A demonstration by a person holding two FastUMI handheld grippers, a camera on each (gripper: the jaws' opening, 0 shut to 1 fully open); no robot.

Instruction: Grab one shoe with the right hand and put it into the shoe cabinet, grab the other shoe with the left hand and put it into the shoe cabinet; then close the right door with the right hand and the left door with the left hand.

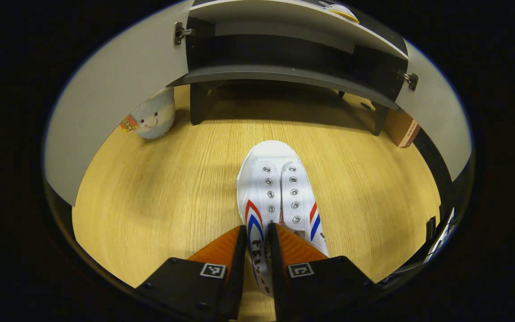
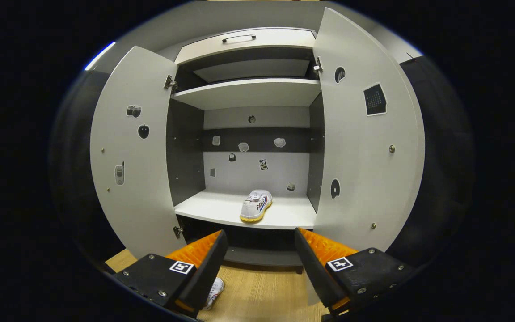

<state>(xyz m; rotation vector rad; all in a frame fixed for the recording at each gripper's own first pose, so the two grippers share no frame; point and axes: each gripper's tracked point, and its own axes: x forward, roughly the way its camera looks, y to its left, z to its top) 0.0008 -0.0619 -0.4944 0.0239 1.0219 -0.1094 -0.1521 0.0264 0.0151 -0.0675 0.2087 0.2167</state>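
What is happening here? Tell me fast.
A person is putting a pair of shoes into a shoe cabinet with two handheld grippers. One shoe already sits on a shelf inside, both doors open. The right gripper is open and holds nothing, facing the cabinet. The left gripper is closed on the side wall of the other shoe, which is down on the wooden floor in front of the cabinet.
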